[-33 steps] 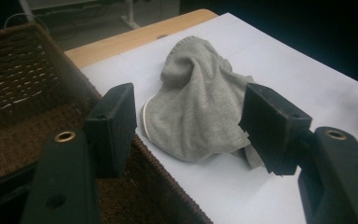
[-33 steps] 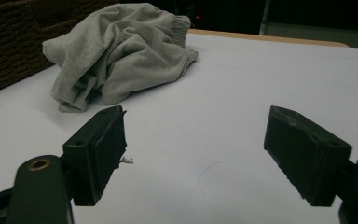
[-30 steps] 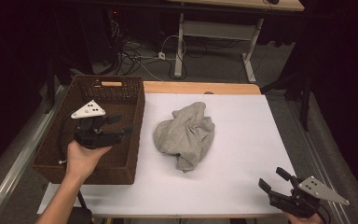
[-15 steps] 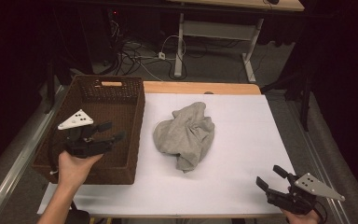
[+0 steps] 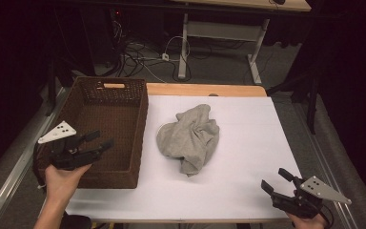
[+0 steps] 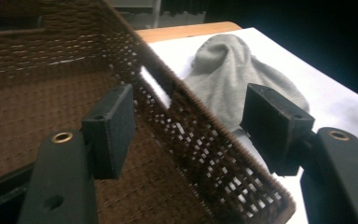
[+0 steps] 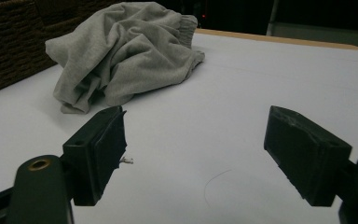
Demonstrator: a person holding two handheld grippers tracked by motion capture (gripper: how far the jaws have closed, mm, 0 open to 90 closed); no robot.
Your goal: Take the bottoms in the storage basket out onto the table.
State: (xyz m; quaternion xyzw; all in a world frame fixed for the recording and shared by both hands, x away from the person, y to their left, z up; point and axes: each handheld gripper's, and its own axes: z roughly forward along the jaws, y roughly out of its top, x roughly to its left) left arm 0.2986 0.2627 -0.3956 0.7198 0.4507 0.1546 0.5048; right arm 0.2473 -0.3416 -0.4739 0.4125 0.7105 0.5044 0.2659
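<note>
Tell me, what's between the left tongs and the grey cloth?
The basket's wicker side wall stands between the left tongs and the grey cloth, plain in the left gripper view.

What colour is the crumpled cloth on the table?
Light grey cloth, plain with no pattern; clearest in the right gripper view.

A crumpled grey garment, perhaps shorts, lies heaped mid-table just beside the wicker basket

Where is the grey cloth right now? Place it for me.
In the high view the grey cloth lies crumpled near the middle of the white table, just right of the brown wicker basket and apart from both grippers.
</note>
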